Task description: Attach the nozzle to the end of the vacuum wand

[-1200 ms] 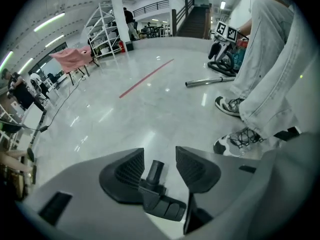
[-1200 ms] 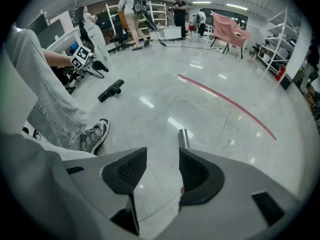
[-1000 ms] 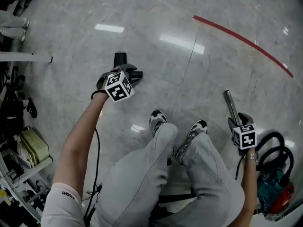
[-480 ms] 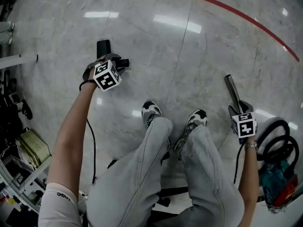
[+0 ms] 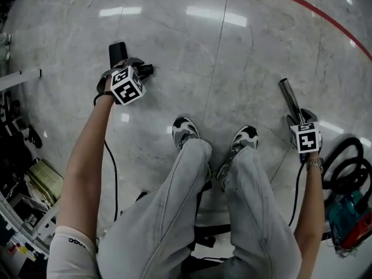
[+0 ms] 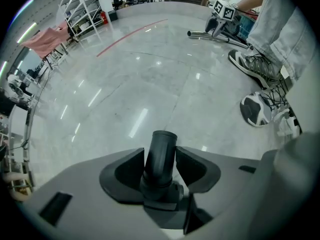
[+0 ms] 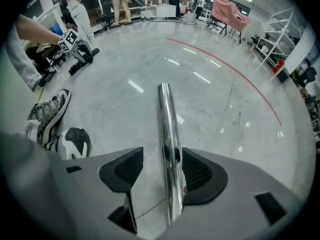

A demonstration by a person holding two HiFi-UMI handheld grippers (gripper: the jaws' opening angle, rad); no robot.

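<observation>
left gripper (image 6: pixel 160 165): my jaws are clamped on the neck of the nozzle (image 6: pixel 163 143), with both pads pressing.
right gripper (image 7: pixel 158 168): my jaws are wide and have just been opening. The wand (image 7: pixel 167 129) runs between them, against 1 pad with a clear gap at the other, so it is not gripped.
nozzle place: left of my shoes (image 5: pixel 185 131), low over the floor (image 5: pixel 192 63).
wand place: right of my shoes, well apart from the nozzle. Its free end points away from the shoes; I cannot tell if it rests on the floor.
risk 1: the loose wand could roll or slide, since it is a smooth tube and the floor is glossy.
risk 2: the nozzle could pivot in my pads, because its neck is round.
risk 3: the 2 round ends could meet off-axis and jam.
materials: the wand is a mirror-chrome, thin, straight tube. The nozzle is matte black plastic with an open cylindrical collar. The pads are dark and ribbed. The floor is polished grey stone.
</observation>
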